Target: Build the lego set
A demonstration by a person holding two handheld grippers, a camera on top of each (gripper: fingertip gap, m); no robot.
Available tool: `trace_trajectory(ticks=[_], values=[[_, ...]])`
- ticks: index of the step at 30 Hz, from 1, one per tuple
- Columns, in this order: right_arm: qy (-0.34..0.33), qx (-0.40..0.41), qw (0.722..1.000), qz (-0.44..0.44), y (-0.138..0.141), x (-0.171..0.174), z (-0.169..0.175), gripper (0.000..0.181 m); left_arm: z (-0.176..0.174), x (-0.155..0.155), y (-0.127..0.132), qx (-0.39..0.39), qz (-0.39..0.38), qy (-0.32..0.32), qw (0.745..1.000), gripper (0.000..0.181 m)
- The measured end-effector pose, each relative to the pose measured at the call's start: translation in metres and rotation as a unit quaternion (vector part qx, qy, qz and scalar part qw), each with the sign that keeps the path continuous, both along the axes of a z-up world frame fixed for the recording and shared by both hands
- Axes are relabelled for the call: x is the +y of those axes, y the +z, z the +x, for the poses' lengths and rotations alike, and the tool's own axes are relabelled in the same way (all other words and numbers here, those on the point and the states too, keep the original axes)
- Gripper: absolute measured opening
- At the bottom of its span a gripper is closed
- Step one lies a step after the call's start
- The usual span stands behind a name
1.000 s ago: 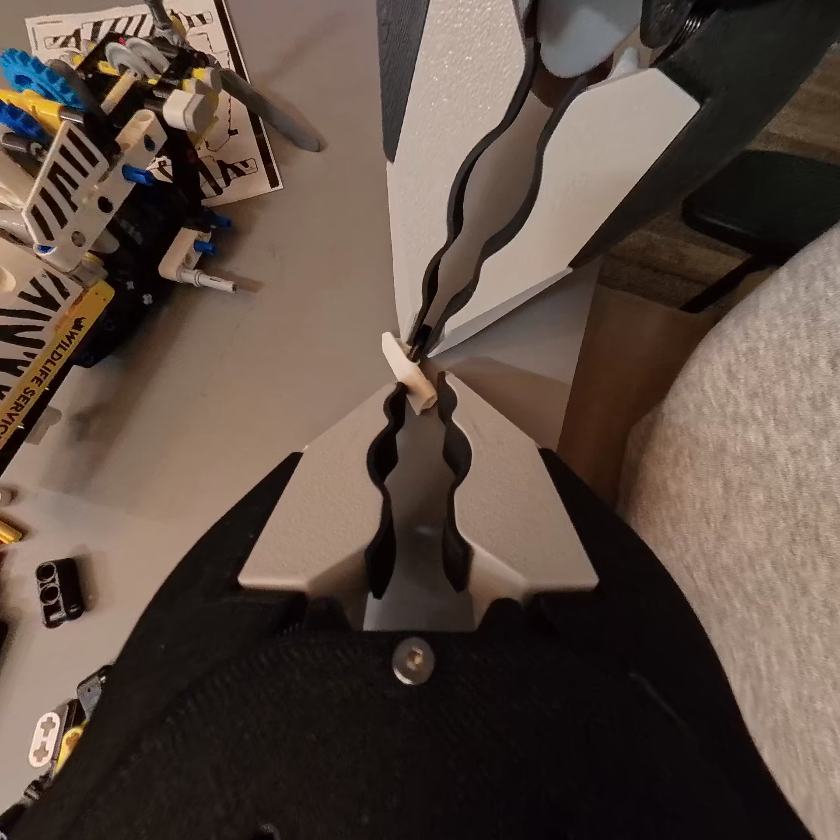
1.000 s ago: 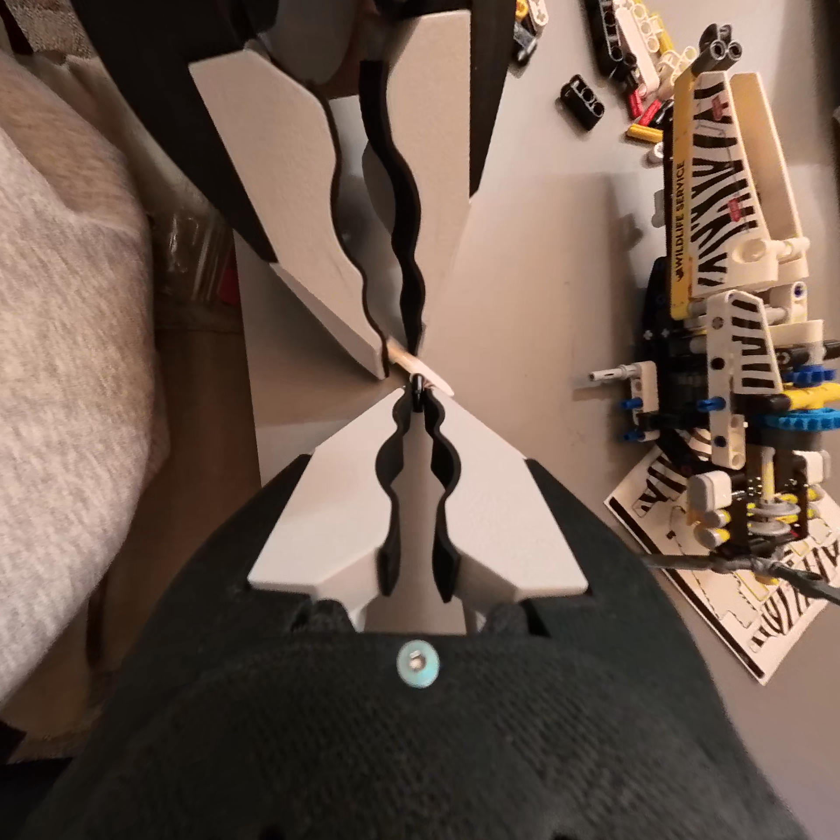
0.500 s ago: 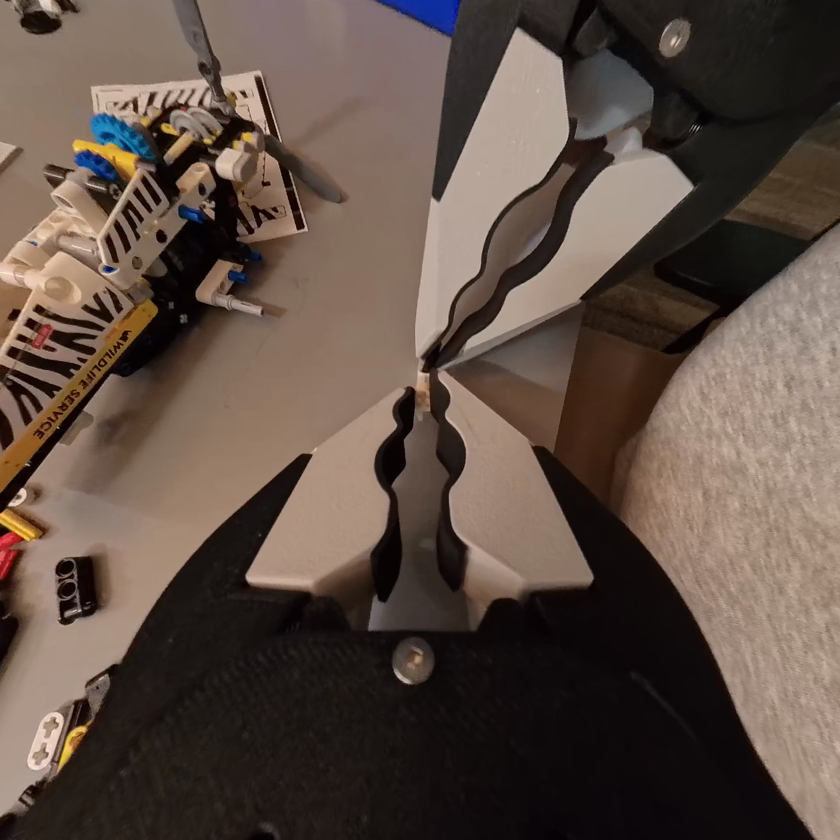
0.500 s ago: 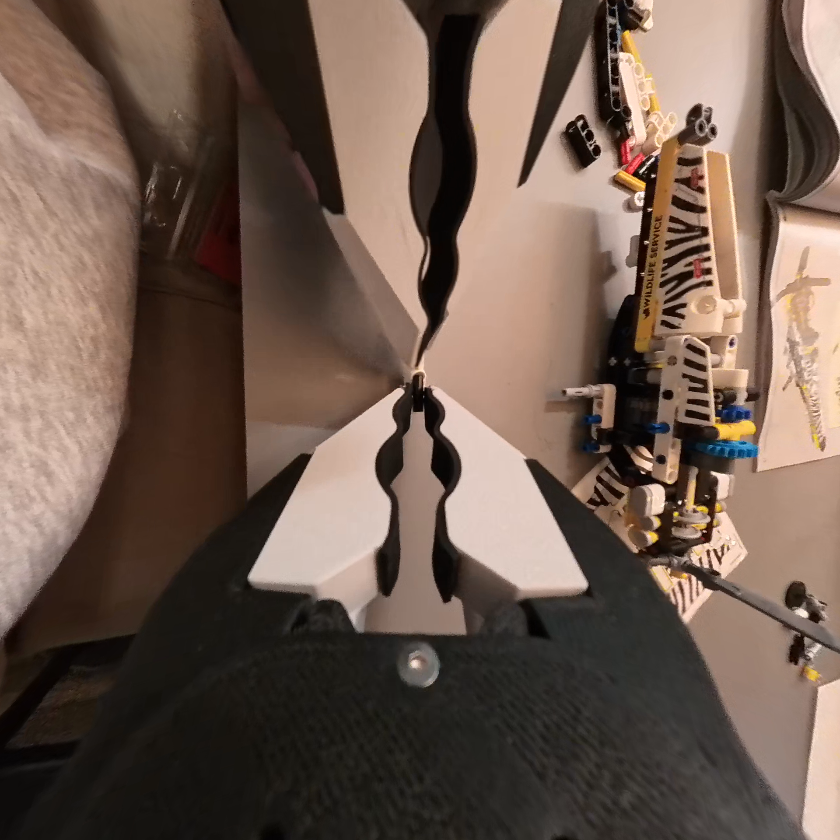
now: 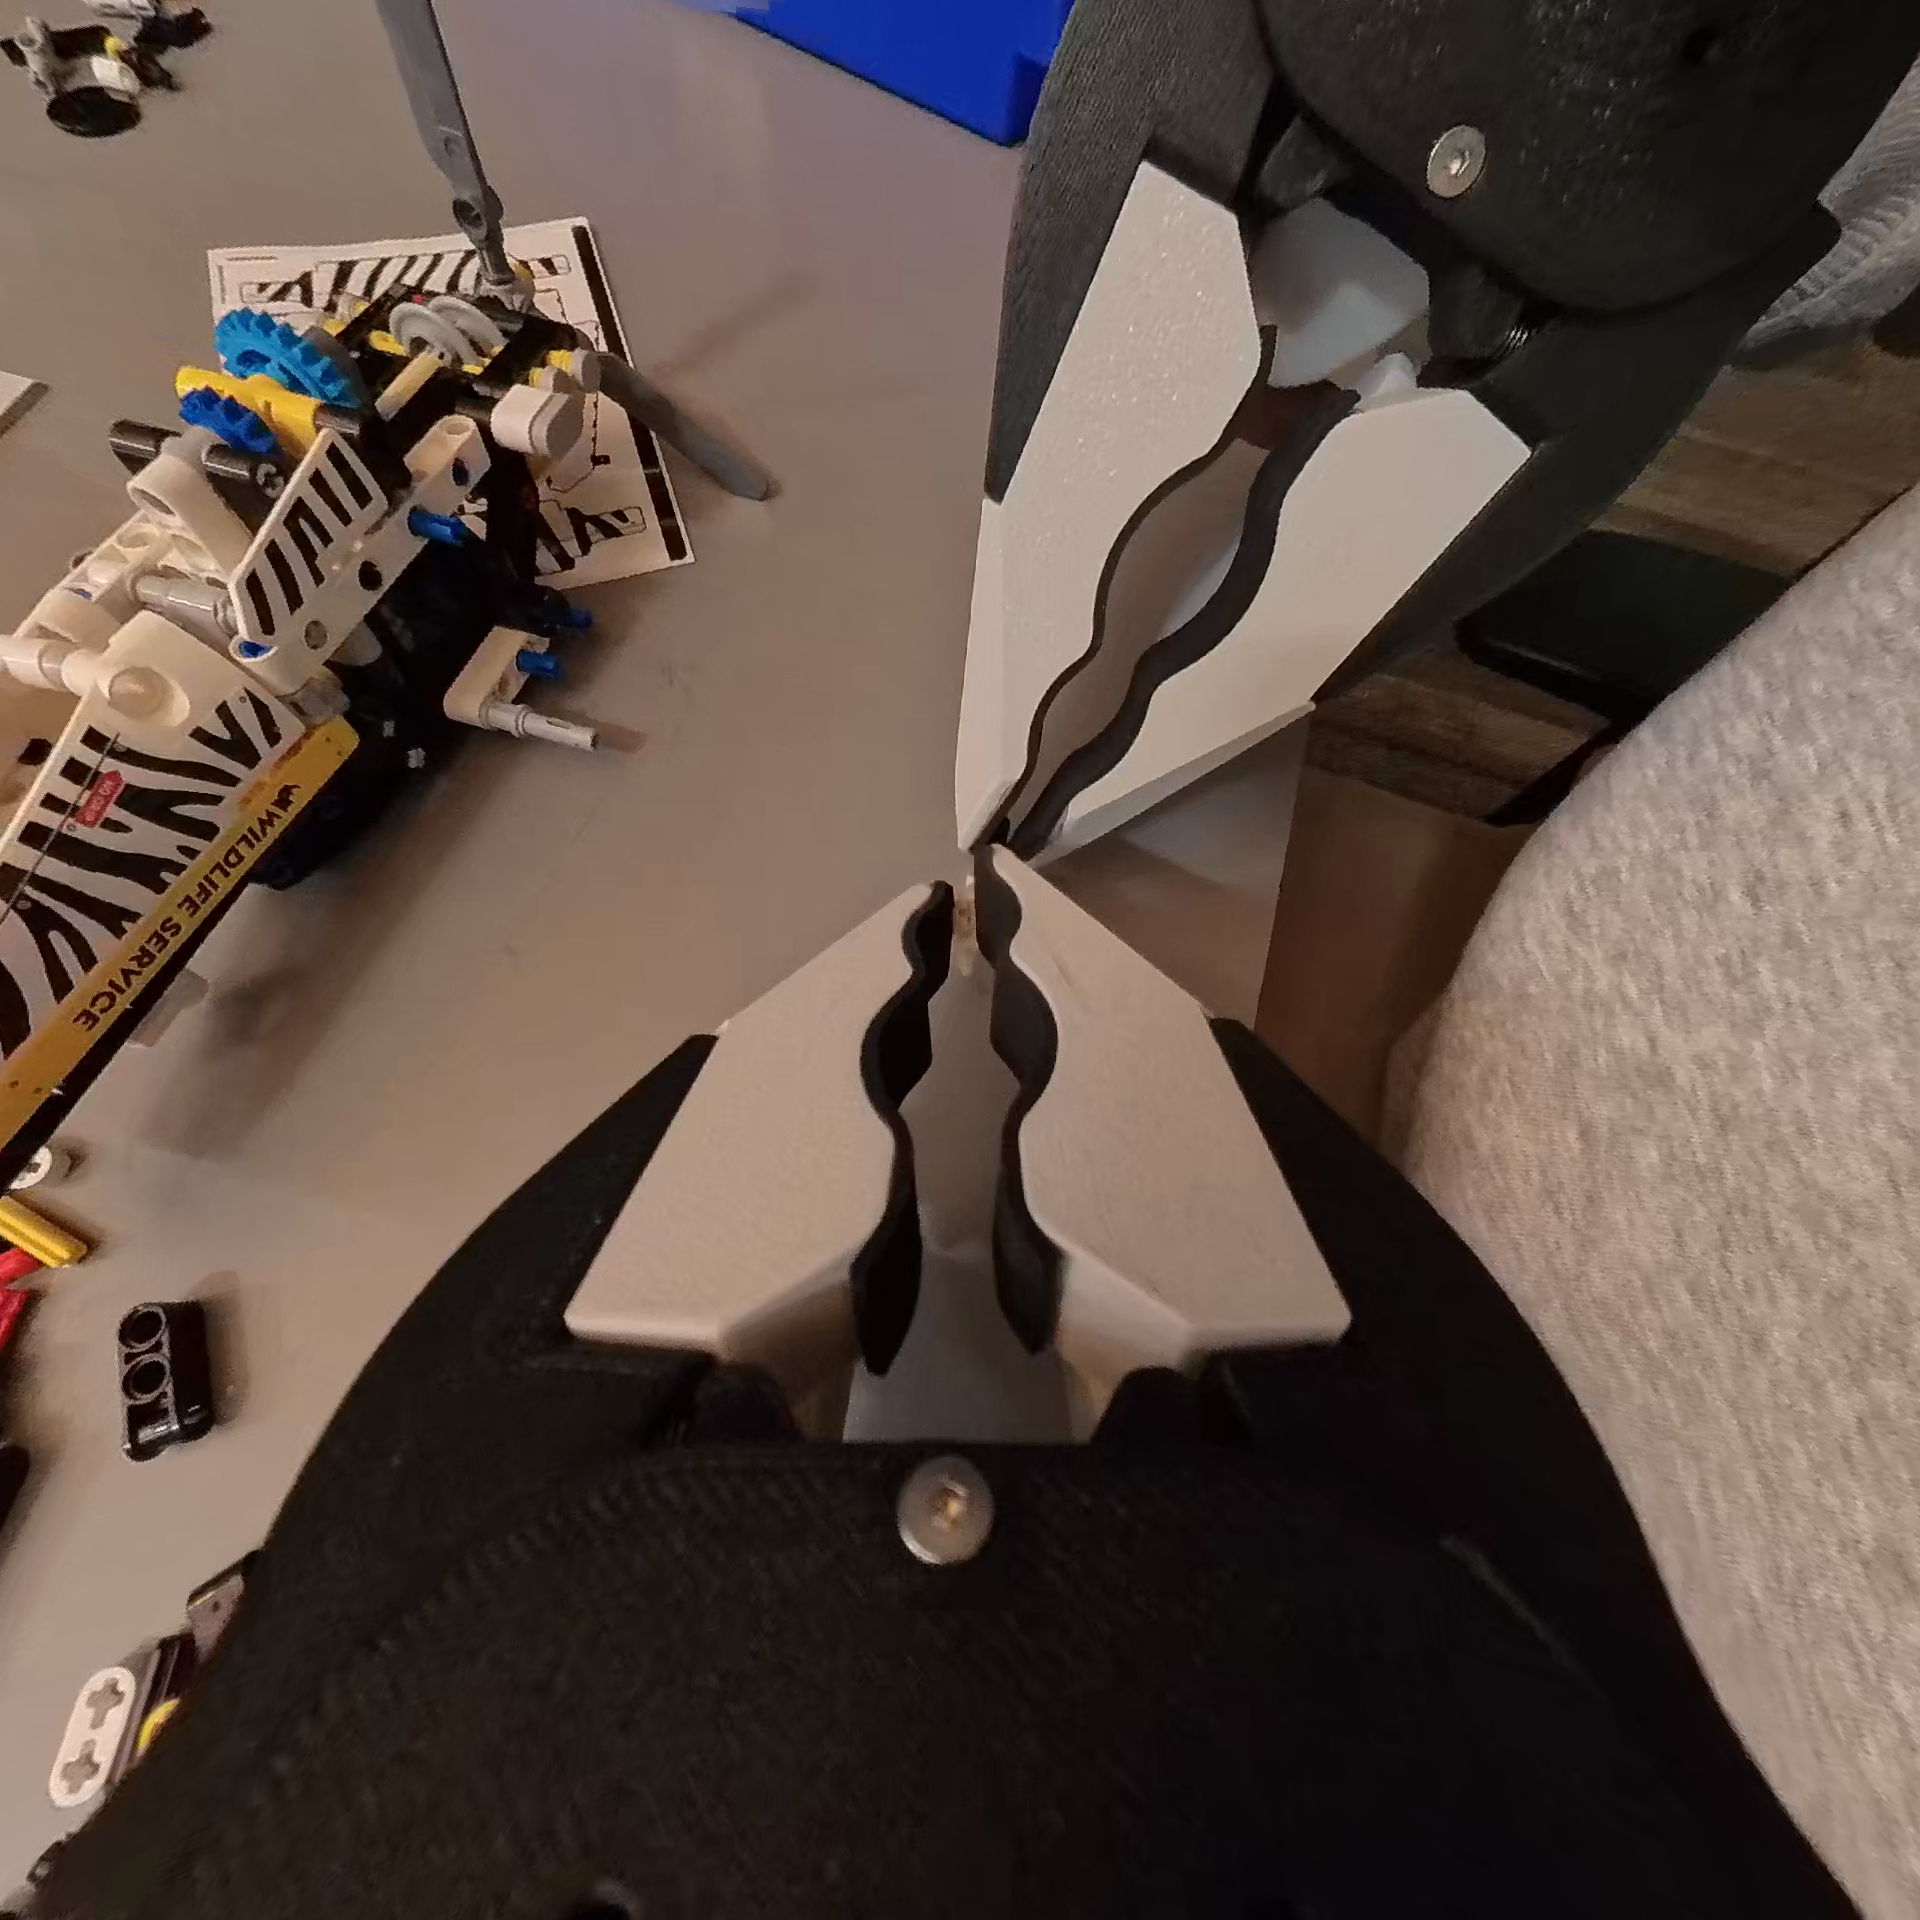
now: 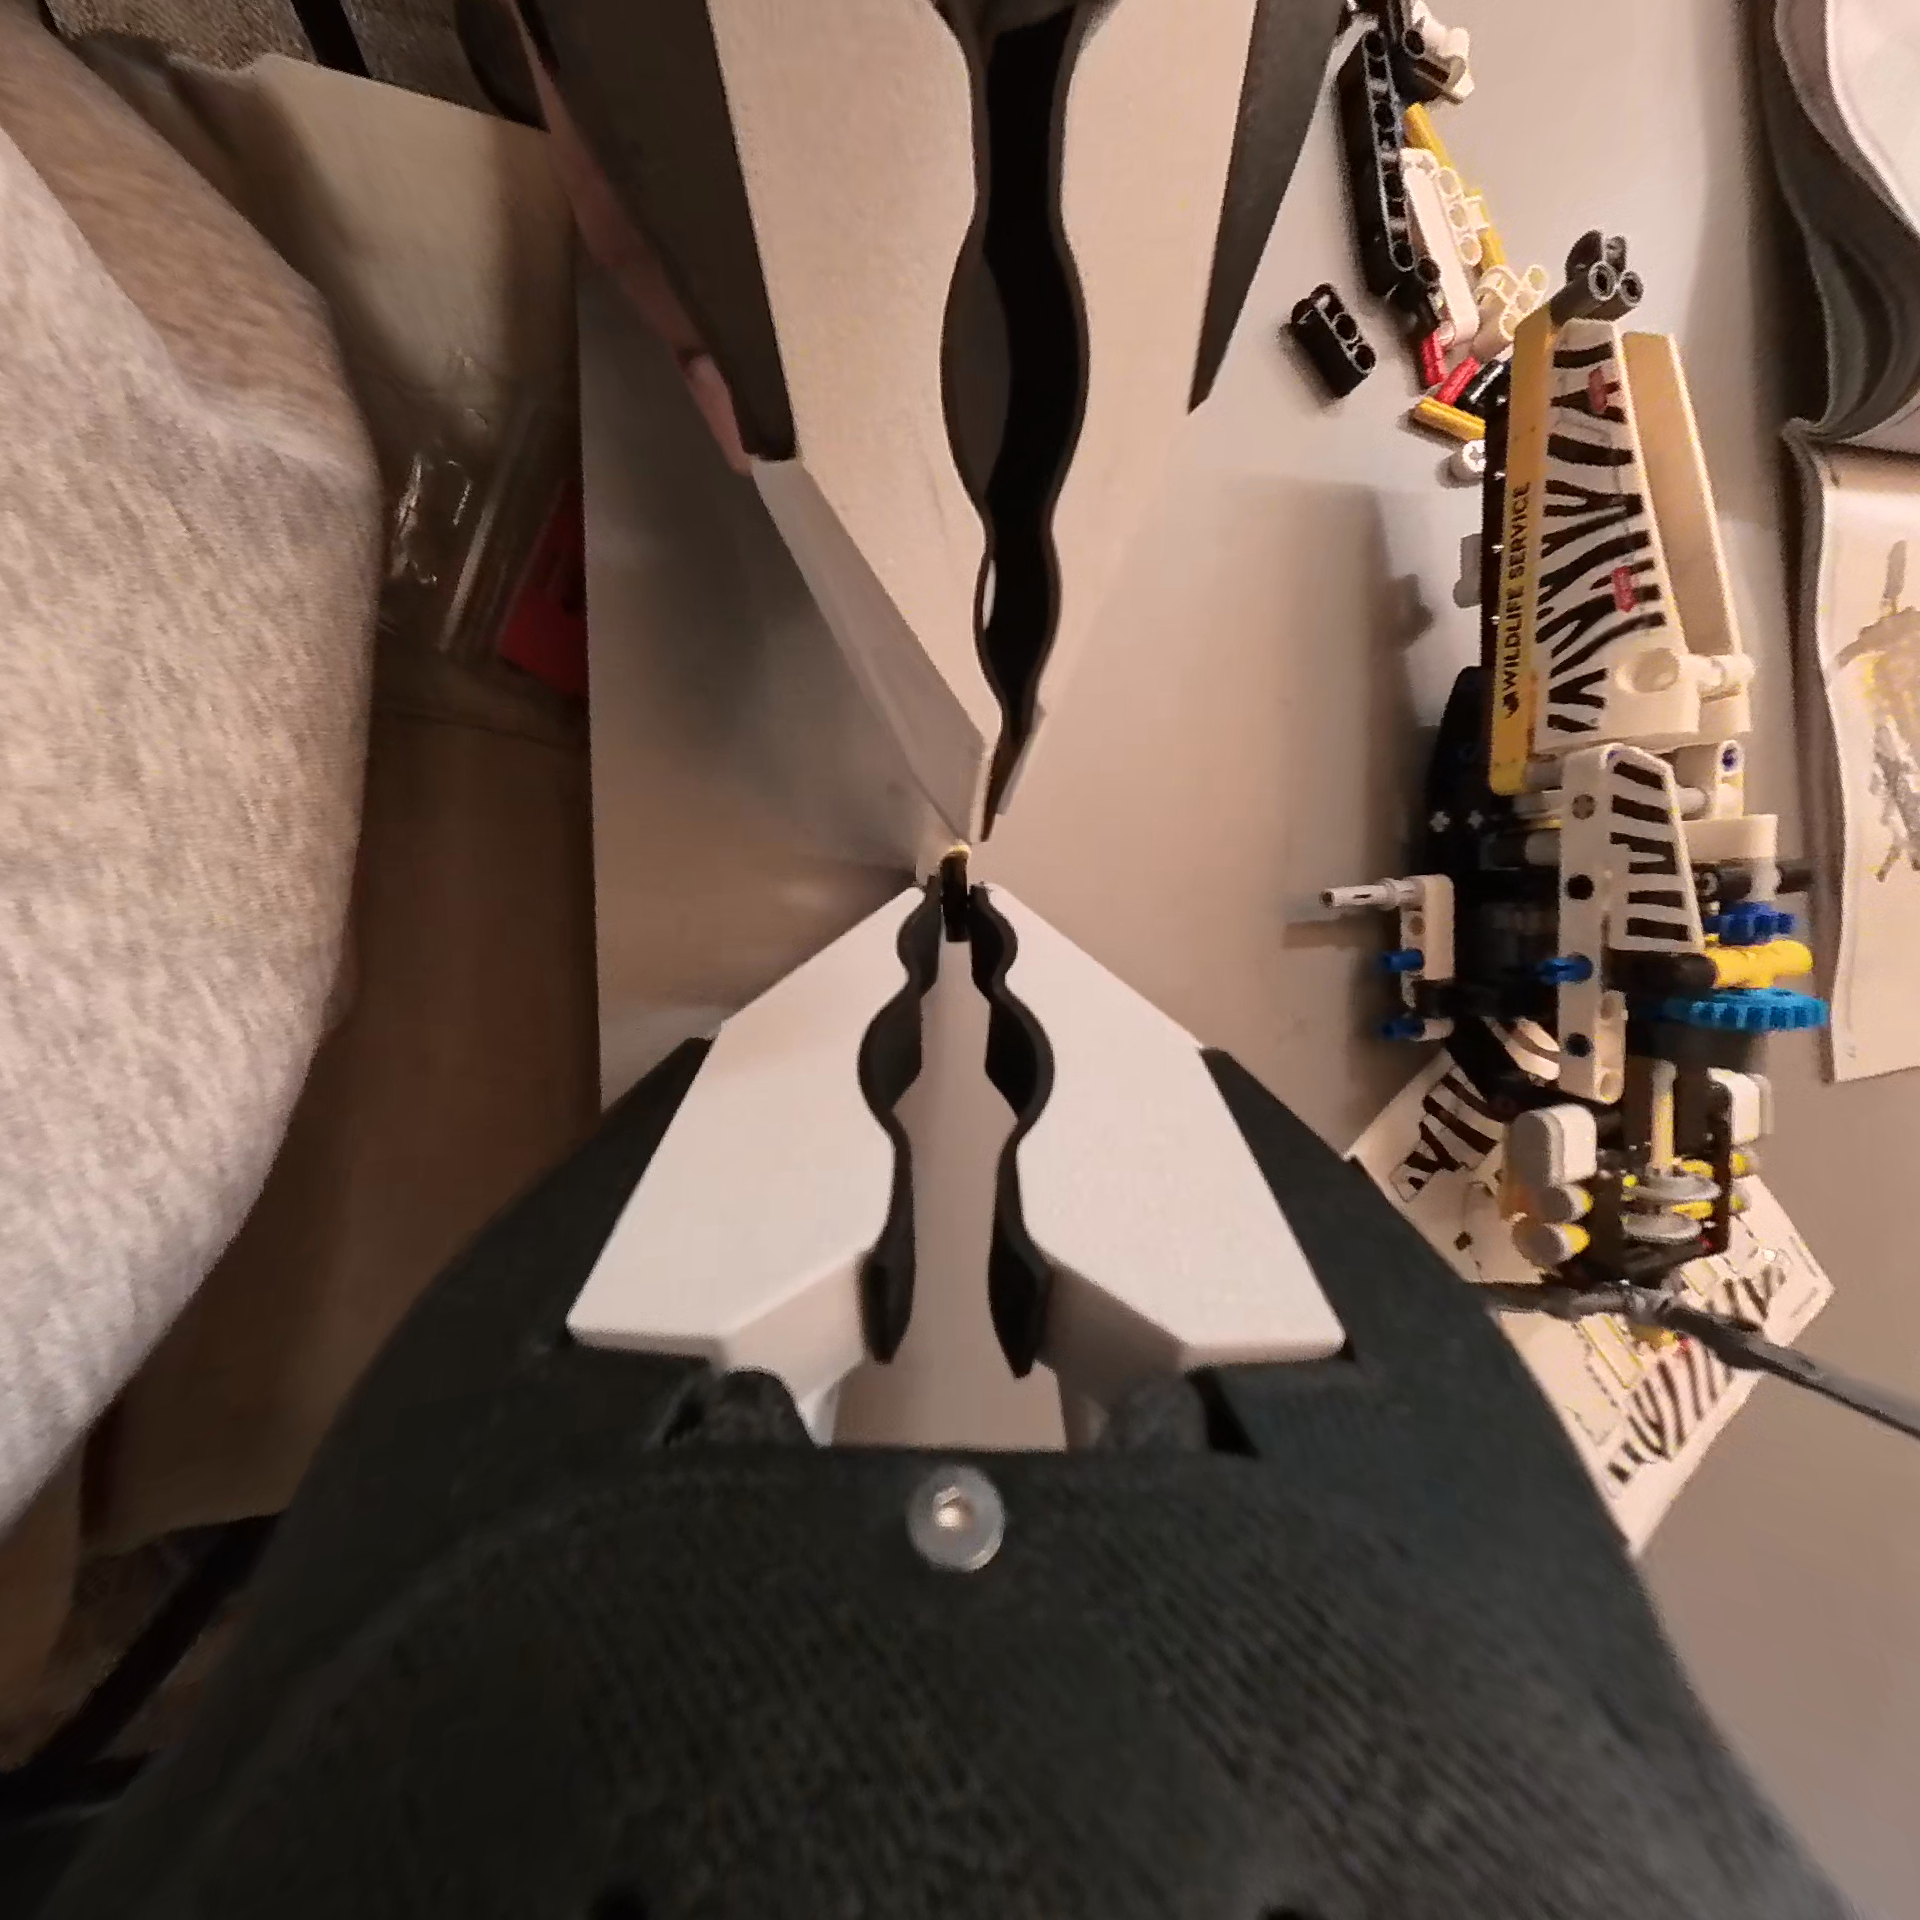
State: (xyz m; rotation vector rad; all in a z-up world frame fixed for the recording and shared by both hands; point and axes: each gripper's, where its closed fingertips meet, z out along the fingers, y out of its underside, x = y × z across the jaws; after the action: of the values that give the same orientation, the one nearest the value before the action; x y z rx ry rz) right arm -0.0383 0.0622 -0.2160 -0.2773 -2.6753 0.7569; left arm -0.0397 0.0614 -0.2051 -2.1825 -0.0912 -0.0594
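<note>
In the left wrist view my left gripper [image 5: 964, 894] is shut on a small white lego piece [image 5: 968, 923], most of it hidden between the pads. My right gripper [image 5: 1006, 831] comes in from above, tips closed, tip to tip with the left. In the right wrist view my right gripper [image 6: 954, 896] is shut on a small black pin [image 6: 953, 914] with a pale end toward the left gripper [image 6: 992, 802]. Both are held above the table's near edge. The zebra-striped lego model [image 5: 208, 644] lies on the grey table, and also shows in the right wrist view [image 6: 1579, 810].
A sticker sheet [image 5: 592, 436] lies under the model's rotor end. Loose pieces, among them a black connector [image 5: 161, 1361], lie near the model. An open instruction booklet [image 6: 1860, 499] lies beyond it. A blue box [image 5: 935, 62] is at the back. Grey fabric [image 5: 1662, 1091] is beside the table edge. Both grippers' tips are close together, under 4 cm apart. Both grippers' tips are roughly 15 cm from the black connector [image 5: 161, 1361]. My right wrist view [image 6: 1340, 332] looks at it from another angle.
My left gripper has closed on the white piece that stuck out beside my right gripper's tips. Both grippers have drawn back from the table, so more of the model shows.
</note>
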Motion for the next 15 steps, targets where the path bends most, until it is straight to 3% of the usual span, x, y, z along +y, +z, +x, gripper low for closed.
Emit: trace_trajectory(ticks=[8,12,15], values=[[-0.012,-0.025,0.999,-0.032,-0.005,-0.001,0.003,0.003,-0.003,0.003,-0.008,0.009,-0.025,0.009,1.0,0.0],[-0.017,-0.017,0.999,-0.029,-0.011,-0.001,0.003,0.003,-0.001,0.004,-0.021,0.053,-0.072,0.002,0.996,0.0],[-0.023,-0.015,0.999,-0.032,-0.011,0.002,0.002,0.003,-0.004,0.003,-0.019,0.064,-0.064,0.014,0.996,0.001]])
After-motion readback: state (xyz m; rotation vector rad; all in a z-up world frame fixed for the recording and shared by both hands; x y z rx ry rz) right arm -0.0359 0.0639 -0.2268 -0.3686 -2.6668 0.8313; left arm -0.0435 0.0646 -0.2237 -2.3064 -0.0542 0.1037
